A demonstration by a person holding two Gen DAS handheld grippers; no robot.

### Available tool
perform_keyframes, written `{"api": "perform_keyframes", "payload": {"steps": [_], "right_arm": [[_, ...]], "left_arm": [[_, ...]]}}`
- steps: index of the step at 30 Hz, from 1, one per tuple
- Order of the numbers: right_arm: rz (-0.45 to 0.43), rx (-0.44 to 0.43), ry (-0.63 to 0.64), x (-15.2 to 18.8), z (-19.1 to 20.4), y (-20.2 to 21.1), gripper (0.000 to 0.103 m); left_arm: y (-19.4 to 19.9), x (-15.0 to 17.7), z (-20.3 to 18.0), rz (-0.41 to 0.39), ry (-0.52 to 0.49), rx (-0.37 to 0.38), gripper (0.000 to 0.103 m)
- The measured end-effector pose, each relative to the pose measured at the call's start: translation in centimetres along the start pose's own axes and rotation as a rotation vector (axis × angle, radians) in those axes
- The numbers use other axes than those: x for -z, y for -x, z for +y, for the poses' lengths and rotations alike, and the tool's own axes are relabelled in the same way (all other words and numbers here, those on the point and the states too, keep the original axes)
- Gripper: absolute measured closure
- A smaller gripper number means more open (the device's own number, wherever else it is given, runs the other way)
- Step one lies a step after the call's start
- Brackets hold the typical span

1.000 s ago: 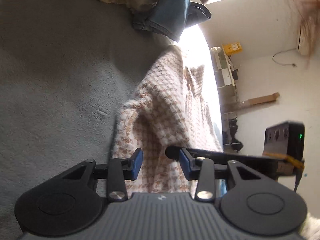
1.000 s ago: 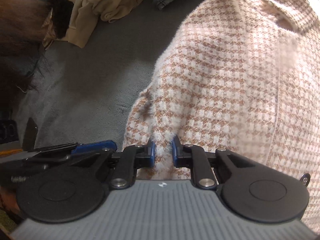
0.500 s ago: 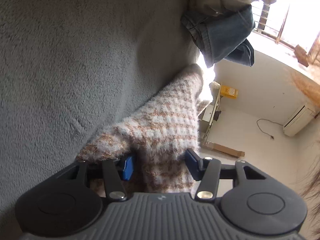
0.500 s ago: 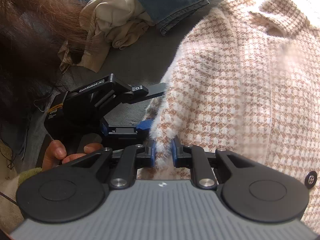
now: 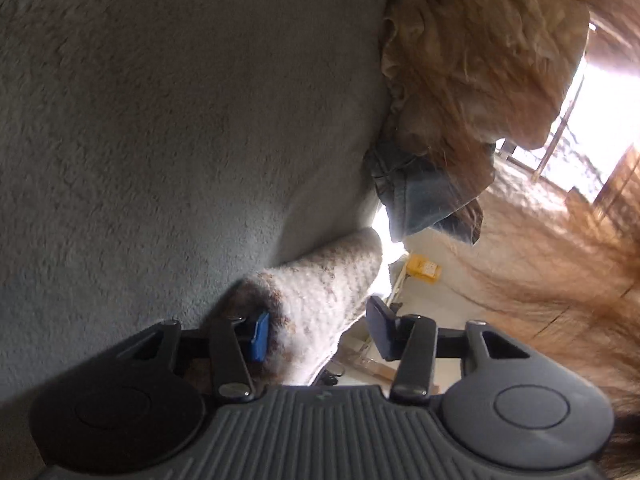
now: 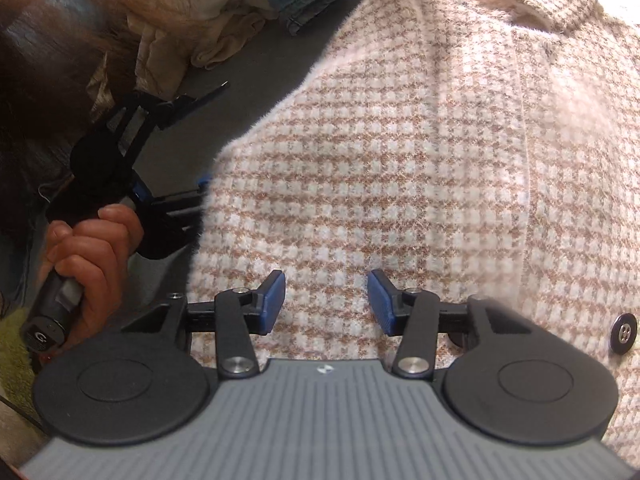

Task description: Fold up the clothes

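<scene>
The right gripper (image 6: pixel 326 306) is standing spread, its jaws just opened off the houndstooth jacket (image 6: pixel 400 152), which is lying flat on the grey blanket (image 5: pixel 160 140). The left gripper (image 5: pixel 318 330), jaws just narrowing, is standing open around the jacket's edge, one pad touching. Jeans (image 5: pixel 424 200) are lying beyond.

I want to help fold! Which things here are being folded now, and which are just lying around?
Being worked on:
- checked jacket
- left hand-held gripper, fabric between its jaws, which have just been closing
- right hand-held gripper, jaws just opened, nothing held

Just lying about:
- jeans
- beige garment
- grey blanket
</scene>
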State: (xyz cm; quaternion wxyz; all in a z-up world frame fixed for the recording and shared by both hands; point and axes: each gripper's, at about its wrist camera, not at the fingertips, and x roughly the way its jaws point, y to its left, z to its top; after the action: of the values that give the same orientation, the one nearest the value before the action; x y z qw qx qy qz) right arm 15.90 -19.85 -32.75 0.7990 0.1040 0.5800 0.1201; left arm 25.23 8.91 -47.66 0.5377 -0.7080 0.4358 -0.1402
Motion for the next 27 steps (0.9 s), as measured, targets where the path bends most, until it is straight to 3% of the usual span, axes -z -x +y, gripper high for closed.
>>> {"api": "perform_keyframes", "payload": {"steps": [3, 6, 9, 12, 18, 20, 24, 27], "right_arm": [[0.01, 0.041, 0.063, 0.0, 0.9, -0.4, 0.059], [0.016, 0.061, 0.09, -0.2, 1.2, -0.6, 0.059], [-0.028, 0.077, 0.092, -0.3, 1.5, 0.5, 0.06], [-0.09, 0.07, 0.14, -0.3, 2.2, 1.6, 0.06], [0.007, 0.165, 0.198, 0.3, 1.5, -1.8, 0.062], [-0.029, 0.14, 0.159, 0.4, 1.6, -0.5, 0.064], [-0.089, 0.01, 0.149, 2.8, 2.8, 3.0, 0.064], [-0.026, -0.048, 0.162, 6.4, 4.2, 2.9, 0.065]], "left_arm": [[0.3, 0.5, -1.3, 0.015, -0.134, -0.089, 0.058], [2.1, 1.4, -3.0, -0.009, -0.246, -0.171, 0.052], [4.1, 2.5, -4.5, -0.009, -0.351, -0.22, 0.052], [4.4, 4.7, -5.4, 0.033, -0.462, -0.257, 0.052], [3.3, 8.5, -4.3, 0.17, -0.517, -0.285, 0.054], [3.4, 9.5, -3.9, 0.195, -0.519, -0.3, 0.054], [4.8, 10.9, -3.8, 0.198, -0.529, -0.332, 0.054], [7.8, 11.5, -4.5, 0.188, -0.575, -0.358, 0.054]]}}
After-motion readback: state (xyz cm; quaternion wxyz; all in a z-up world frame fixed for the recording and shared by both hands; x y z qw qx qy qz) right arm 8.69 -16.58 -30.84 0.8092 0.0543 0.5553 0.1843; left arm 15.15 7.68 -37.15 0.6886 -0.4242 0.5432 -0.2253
